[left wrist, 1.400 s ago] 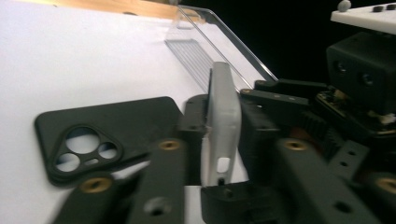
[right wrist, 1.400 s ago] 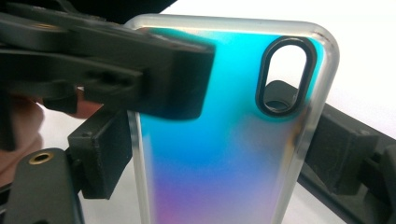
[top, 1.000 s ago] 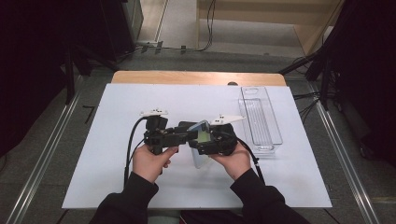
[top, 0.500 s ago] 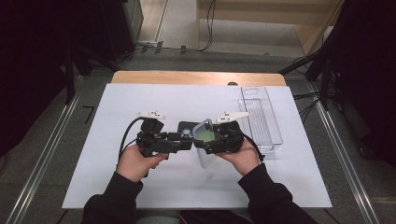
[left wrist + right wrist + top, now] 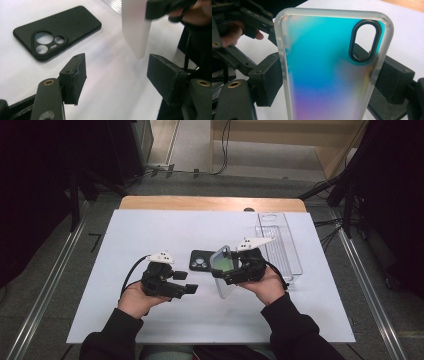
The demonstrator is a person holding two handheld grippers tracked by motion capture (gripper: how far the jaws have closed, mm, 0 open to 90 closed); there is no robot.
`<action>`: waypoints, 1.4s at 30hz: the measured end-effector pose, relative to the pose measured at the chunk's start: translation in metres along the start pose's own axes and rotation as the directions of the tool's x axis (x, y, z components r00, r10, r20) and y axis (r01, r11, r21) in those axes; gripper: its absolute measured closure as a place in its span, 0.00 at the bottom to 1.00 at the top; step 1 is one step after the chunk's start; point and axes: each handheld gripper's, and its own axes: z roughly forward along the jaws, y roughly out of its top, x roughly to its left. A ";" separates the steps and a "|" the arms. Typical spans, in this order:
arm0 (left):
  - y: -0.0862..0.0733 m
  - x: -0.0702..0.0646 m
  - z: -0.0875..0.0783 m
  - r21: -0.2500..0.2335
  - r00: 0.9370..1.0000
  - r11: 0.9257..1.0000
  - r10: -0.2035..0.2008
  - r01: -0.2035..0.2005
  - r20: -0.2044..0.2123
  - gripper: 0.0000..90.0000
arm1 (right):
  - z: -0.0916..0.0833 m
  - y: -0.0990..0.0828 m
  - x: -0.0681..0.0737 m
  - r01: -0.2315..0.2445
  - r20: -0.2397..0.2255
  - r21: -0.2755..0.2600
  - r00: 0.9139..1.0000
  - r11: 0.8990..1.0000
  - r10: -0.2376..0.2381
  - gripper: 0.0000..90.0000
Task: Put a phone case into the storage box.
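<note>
Iridescent phone case [image 5: 329, 65], upright, long axis vertical, camera cutout topmost

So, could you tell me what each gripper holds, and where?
The right gripper clamps the translucent iridescent phone case across its long edges; the left gripper is open, empty.

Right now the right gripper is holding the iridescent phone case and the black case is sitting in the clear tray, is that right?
Not quite. The right gripper does hold the iridescent case, but the black case lies flat on the white table, left of the clear tray, not in it. The high view shows this.
</note>
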 end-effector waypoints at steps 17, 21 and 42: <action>-0.041 0.010 -0.007 0.025 0.996 0.996 0.086 -0.086 -0.026 0.35 | -0.013 0.000 -0.006 -0.005 -0.007 -0.009 1.000 1.000 0.005 0.17; -0.047 0.013 -0.011 0.020 0.998 0.998 0.061 -0.060 -0.034 0.32 | -0.014 0.000 -0.007 -0.008 -0.006 -0.006 1.000 1.000 0.008 0.17; -0.064 0.027 -0.026 -0.002 0.989 0.993 -0.119 0.119 -0.091 0.32 | -0.032 0.005 -0.018 -0.069 0.051 -0.029 0.996 0.997 0.070 0.17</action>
